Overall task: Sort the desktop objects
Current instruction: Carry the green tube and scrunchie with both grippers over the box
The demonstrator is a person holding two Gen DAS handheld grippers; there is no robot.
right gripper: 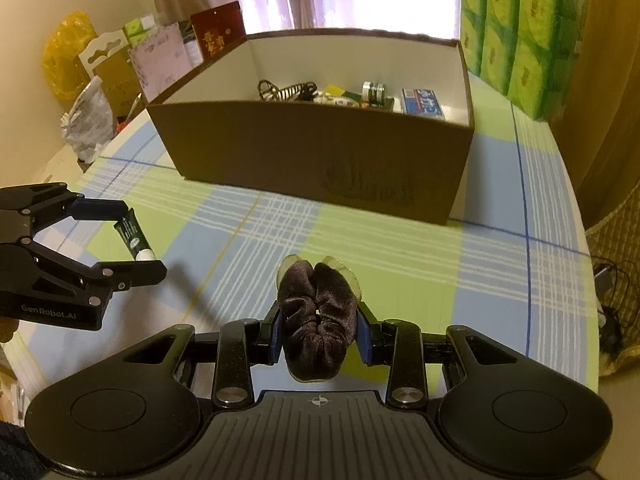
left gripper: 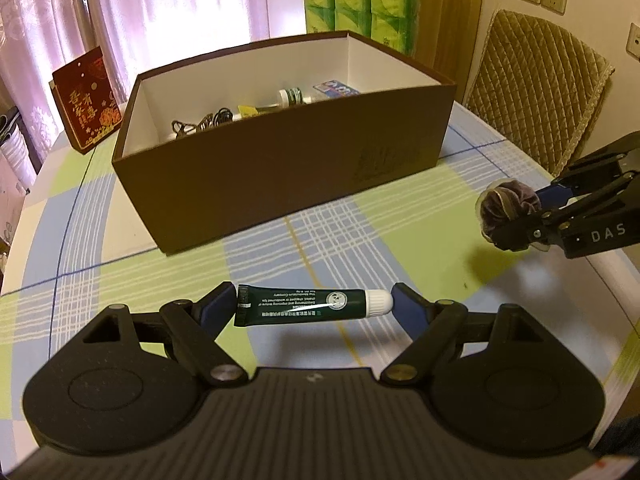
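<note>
A checked green-and-blue tablecloth [left gripper: 360, 216] covers the table in front of pale curtains. The left gripper [left gripper: 314, 305] clamps a dark green tube [left gripper: 308, 305] endwise above the cloth, its long axis crosswise between the pads, white cap toward the right. The right gripper [right gripper: 319, 330] squeezes a dark velvet scrunchie [right gripper: 318, 320]. Beyond both stands an open brown box [left gripper: 280, 168] holding cables, a small bottle and a blue packet.

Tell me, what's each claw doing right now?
Left gripper shut on green tube, held endwise. Right gripper shut on dark scrunchie. Brown box ahead, open; path clear.
</note>
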